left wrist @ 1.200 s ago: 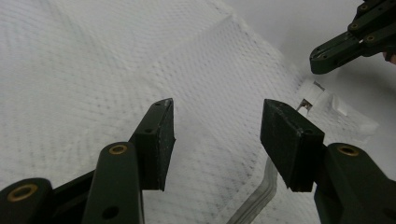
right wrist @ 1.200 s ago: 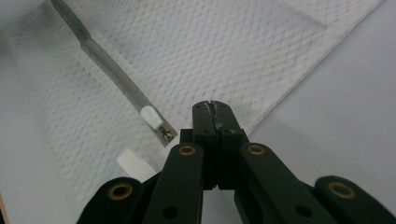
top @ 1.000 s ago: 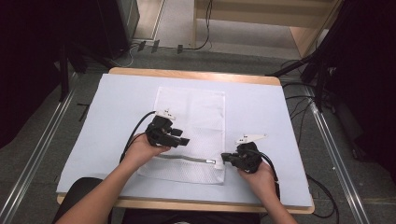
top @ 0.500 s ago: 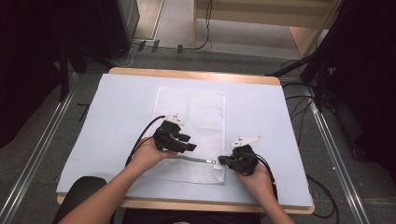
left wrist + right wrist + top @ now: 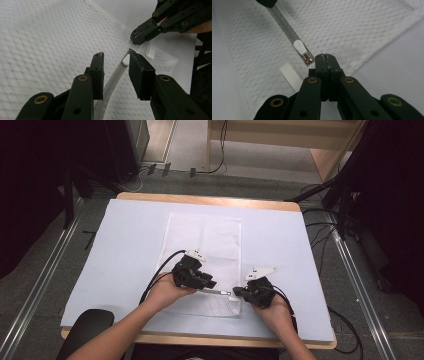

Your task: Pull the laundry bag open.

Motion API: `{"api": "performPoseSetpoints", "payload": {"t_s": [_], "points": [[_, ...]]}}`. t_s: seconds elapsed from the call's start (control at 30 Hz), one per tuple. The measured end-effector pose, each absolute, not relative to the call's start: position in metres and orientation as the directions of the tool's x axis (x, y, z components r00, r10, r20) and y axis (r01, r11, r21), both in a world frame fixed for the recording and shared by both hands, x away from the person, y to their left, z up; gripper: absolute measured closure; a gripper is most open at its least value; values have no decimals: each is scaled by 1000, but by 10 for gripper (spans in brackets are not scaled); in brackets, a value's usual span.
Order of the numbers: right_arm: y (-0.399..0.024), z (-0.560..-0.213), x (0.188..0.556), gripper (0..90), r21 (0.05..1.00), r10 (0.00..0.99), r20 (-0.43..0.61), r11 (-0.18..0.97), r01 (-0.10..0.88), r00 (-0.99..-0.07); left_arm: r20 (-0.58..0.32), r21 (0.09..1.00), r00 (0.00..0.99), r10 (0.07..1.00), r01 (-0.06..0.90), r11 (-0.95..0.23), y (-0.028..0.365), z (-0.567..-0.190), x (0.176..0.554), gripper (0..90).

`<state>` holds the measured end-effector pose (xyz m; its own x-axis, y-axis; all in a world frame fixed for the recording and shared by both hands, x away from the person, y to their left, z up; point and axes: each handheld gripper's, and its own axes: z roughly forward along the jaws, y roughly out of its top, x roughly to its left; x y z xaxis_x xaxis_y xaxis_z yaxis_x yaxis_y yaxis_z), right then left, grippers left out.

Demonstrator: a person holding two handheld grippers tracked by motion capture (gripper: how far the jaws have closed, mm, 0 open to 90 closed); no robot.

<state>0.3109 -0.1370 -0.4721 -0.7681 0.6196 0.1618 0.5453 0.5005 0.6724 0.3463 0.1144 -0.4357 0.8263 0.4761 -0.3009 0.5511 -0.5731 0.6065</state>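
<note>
Between the left gripper's (image 5: 115,75) parted fingers, the zipper band (image 5: 113,78), untouched.

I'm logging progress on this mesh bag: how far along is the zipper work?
Done: the right hand-held gripper is shut, pinning the mesh bag at the zipper end. In hand: the left hand-held gripper straddles the zipper tape near the white pull; its jaws have just been closing but aren't pressing yet. Left: grip the pull and slide it.

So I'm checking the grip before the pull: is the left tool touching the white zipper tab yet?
Apart. In the left gripper view, the left tool stands open astride the zipper tape, and the white zipper tab lies just beyond its tips.
</note>
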Motion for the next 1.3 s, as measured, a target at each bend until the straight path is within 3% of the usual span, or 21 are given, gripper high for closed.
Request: {"api": "performPoseSetpoints", "payload": {"t_s": [0.17,0.53,0.73,1.0,1.3], "points": [[-138,-473,312,900,677,606,163,505,535,-778,-331,575,821,465,566,-591,105,-439,343,736],[-138,-475,307,900,710,577,89,535,458,-812,-325,522,809,491,586,-620,85,-456,342,768],[-139,-475,307,900,710,582,95,530,465,-808,-375,532,788,489,615,-582,81,-460,344,781],[-137,-474,307,900,707,577,81,542,455,-813,-368,536,797,479,603,-591,73,-463,338,784],[-137,-474,307,900,706,580,83,540,459,-811,-388,546,787,480,616,-568,73,-466,337,875]]}}
